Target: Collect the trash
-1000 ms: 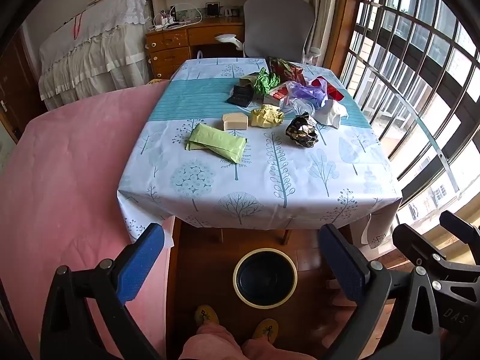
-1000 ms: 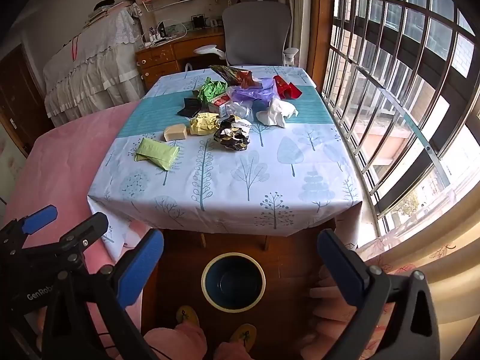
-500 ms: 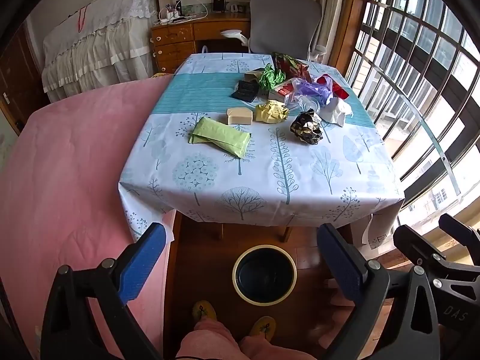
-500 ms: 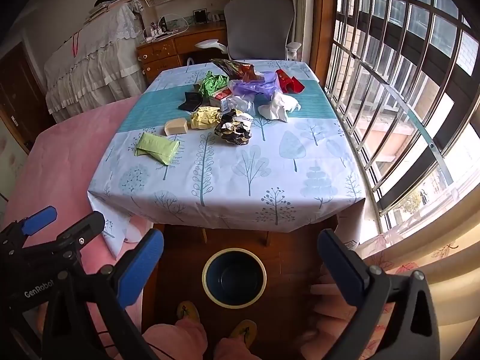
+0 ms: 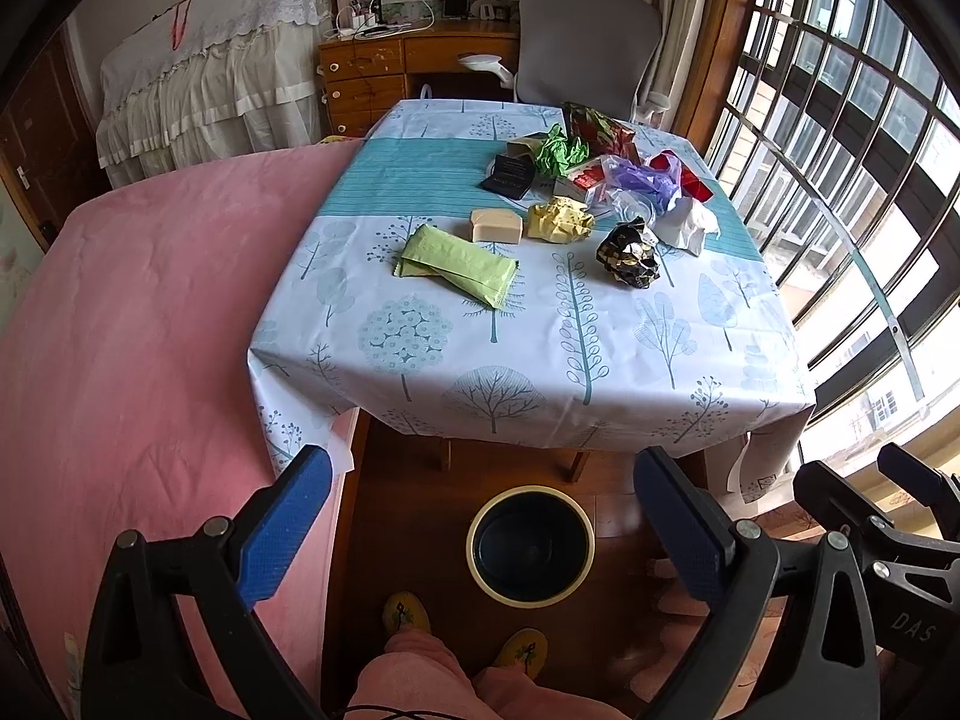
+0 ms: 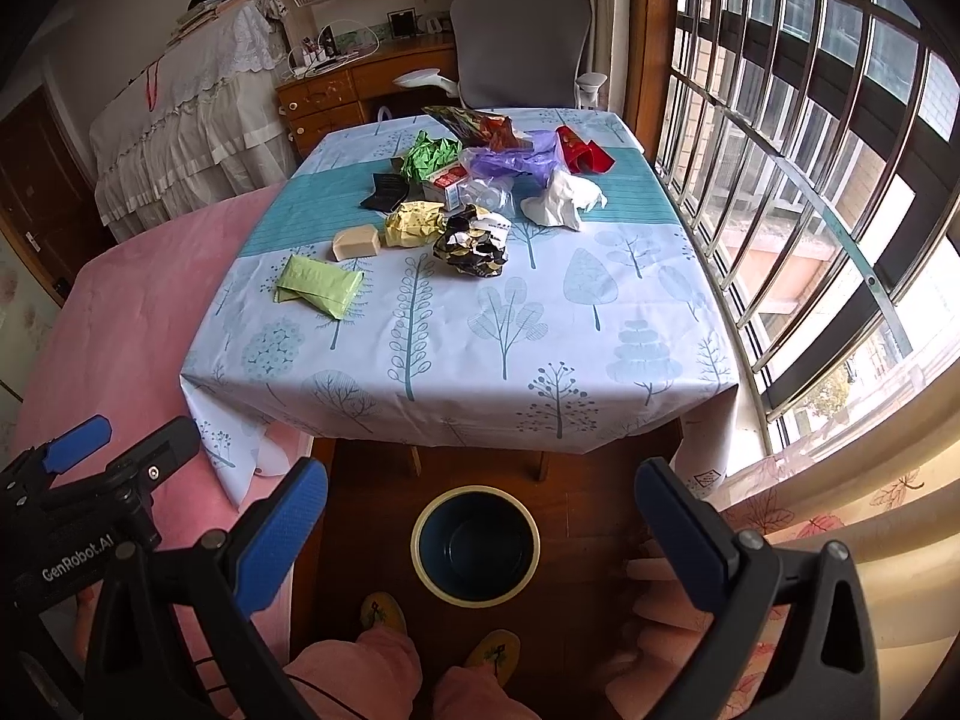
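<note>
I hold both grippers low at the near side of the table (image 5: 540, 360), jaws spread wide and gripping nothing. The left gripper (image 5: 480, 516) and right gripper (image 6: 480, 516) each look ahead and down on the open waste bin (image 6: 476, 545) on the floor below the table edge. The trash lies ahead and higher, well apart from both. Nearest is the green packet (image 5: 459, 264), lying flat, its long axis running from far-left to near-right; I judge the left gripper closer. The crumpled black-and-gold wrapper (image 6: 473, 247) sits right of it, nearer my right gripper, with no clear axis.
</note>
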